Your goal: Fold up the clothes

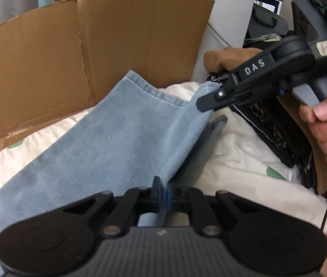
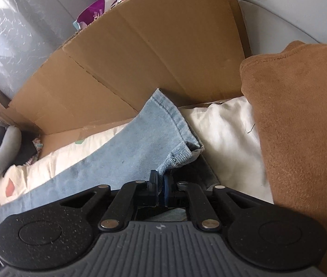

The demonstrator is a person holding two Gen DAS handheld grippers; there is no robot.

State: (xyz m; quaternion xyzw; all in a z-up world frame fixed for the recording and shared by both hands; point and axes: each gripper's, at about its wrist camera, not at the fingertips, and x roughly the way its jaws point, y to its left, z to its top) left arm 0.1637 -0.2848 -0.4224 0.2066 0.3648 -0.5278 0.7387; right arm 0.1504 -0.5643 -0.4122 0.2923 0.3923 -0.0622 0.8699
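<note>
Both grippers, left gripper [image 1: 162,194] and right gripper [image 2: 161,188], pinch the jeans [image 1: 122,133] hem at frame centre; keeping tension even should give a flat fold.

Light blue denim jeans [image 1: 122,143] lie stretched across a cream printed bedsheet [image 1: 239,157], one leg running diagonally with its stitched hem uppermost, raised off the sheet. The hem's right corner is folded over [image 2: 186,154]. Fabric is faded and shows slight dark marks mid-leg.
</note>
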